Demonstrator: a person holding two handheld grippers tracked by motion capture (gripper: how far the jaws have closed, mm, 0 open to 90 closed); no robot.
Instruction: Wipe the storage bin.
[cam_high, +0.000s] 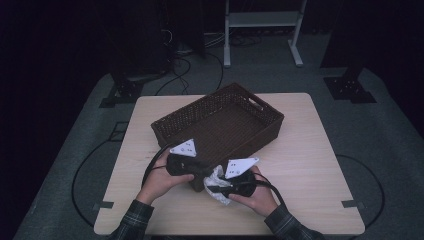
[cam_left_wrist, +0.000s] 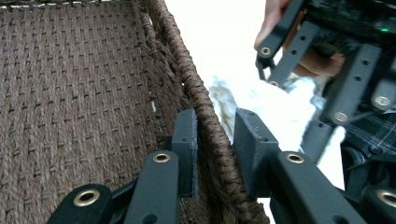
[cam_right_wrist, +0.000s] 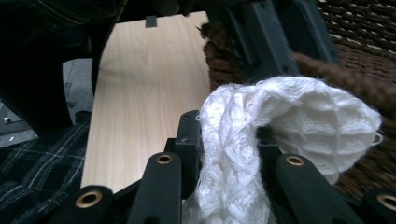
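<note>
A dark brown woven basket (cam_high: 200, 102) stands slantwise on the pale wooden table (cam_high: 300, 150). My left gripper (cam_high: 200, 172) is at the basket's near corner. In the left gripper view its jaws (cam_left_wrist: 215, 126) are shut on the braided rim (cam_left_wrist: 196, 88), one pad inside the wall and one outside. My right gripper (cam_high: 216, 186) is just to the right of it, shut on a white knitted cloth (cam_high: 218, 181). In the right gripper view the cloth (cam_right_wrist: 289, 112) rises from between the jaws (cam_right_wrist: 229, 135) and flops against the basket's rim (cam_right_wrist: 327, 65). The cloth (cam_left_wrist: 271, 107) hangs just outside the wall.
The basket's inside (cam_high: 225, 125) holds nothing that I can see. Bare tabletop (cam_right_wrist: 144, 84) lies left of the basket's corner. A hand holds each gripper at the table's front edge, with plaid sleeves (cam_high: 135, 220) behind. Dark stands and cables are on the floor beyond.
</note>
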